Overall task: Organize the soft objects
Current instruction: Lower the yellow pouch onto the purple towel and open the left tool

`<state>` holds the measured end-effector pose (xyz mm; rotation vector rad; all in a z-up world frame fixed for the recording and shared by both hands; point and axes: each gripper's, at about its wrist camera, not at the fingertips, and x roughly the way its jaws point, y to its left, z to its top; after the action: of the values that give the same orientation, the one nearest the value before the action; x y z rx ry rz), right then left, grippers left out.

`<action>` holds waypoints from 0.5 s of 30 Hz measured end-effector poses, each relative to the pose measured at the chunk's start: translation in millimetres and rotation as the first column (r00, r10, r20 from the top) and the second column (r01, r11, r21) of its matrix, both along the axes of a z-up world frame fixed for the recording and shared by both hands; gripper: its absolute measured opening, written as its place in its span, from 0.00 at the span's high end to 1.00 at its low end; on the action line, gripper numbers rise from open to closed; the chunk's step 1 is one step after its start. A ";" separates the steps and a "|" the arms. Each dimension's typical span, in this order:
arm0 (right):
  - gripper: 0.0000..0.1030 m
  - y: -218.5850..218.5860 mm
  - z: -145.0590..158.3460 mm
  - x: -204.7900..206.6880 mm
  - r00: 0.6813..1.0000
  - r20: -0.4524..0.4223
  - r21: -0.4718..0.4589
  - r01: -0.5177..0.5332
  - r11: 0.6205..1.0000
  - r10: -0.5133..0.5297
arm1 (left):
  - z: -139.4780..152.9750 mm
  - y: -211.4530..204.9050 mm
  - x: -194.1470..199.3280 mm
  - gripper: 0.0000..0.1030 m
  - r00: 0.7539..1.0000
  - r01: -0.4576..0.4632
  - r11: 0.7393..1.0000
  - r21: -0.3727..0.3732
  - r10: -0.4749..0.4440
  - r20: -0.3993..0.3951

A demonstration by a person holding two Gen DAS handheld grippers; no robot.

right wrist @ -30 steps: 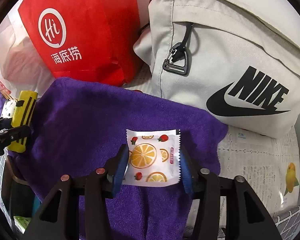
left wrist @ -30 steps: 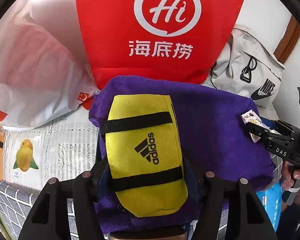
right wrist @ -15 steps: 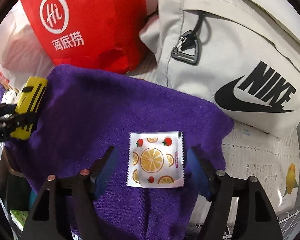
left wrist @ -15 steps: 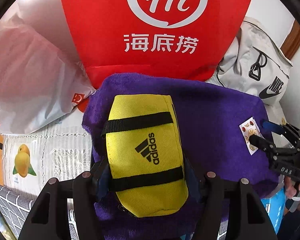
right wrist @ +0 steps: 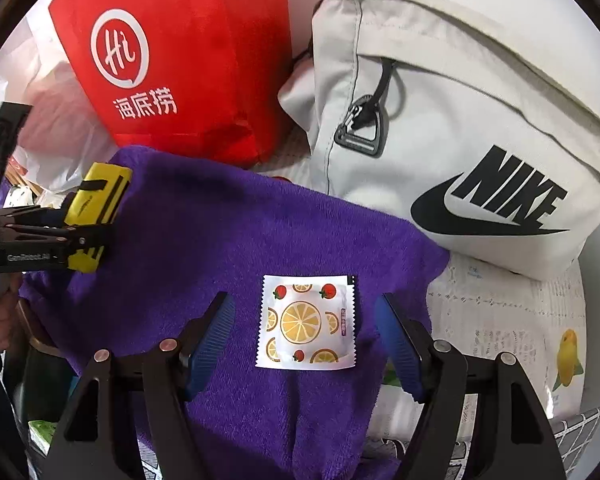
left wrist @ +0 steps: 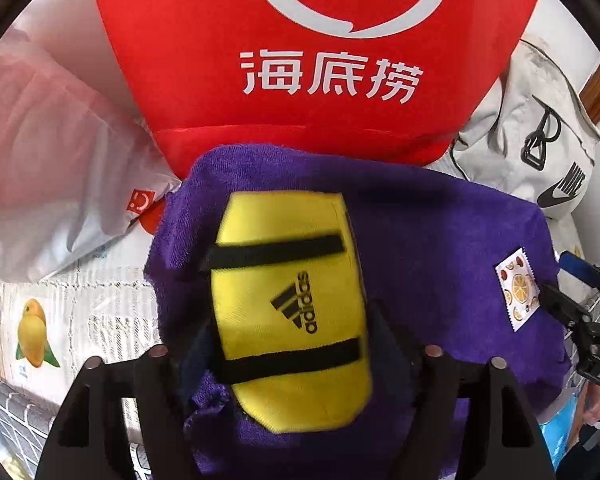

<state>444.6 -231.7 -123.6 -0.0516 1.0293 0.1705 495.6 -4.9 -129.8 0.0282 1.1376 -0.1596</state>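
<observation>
The yellow pouch (left wrist: 292, 320) looks light and squashy, best pinched across its narrow middle; the left gripper (left wrist: 292, 354) has just been opening, jaws apart beside it. The flat sachet (right wrist: 307, 322) seems thin and slippery on the purple towel (right wrist: 220, 240); the right gripper (right wrist: 306, 340) stands open, astride it without touching.

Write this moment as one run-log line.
left tool: opening, around yellow fabric pouch | right tool: open, clear of square fruit-print sachet | both on purple towel

Ahead of the right gripper (right wrist: 305, 344), bare purple towel (right wrist: 228, 240) lies open; the red bag (right wrist: 172, 60) and grey Nike bag (right wrist: 460, 120) wall off the far side.
</observation>
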 end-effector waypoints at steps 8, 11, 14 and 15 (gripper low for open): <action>0.29 2.3 6.3 -7.5 1.000 0.009 0.009 -0.011 1.000 0.011 | 0.3 1.2 -2.6 0.09 1.000 -0.019 1.000 0.023 0.019 -0.005; 0.30 5.3 14.3 -12.1 1.000 0.024 0.008 -0.020 1.000 0.020 | 10.9 8.8 -11.8 0.09 0.999 -0.033 0.999 0.020 0.033 0.009; 0.29 5.2 25.6 -20.8 0.999 0.052 0.015 -0.016 1.000 0.015 | 24.4 14.4 -26.2 0.09 0.999 -0.035 0.999 0.035 0.034 0.030; 0.29 4.8 30.8 -25.6 0.998 0.060 0.026 -0.015 1.000 0.013 | 29.3 14.6 -31.7 0.09 0.999 -0.037 0.998 0.043 0.035 0.041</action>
<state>419.0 -226.9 -92.9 -0.0401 0.9673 0.1942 463.9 9.7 -100.5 0.0498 1.1006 -0.1015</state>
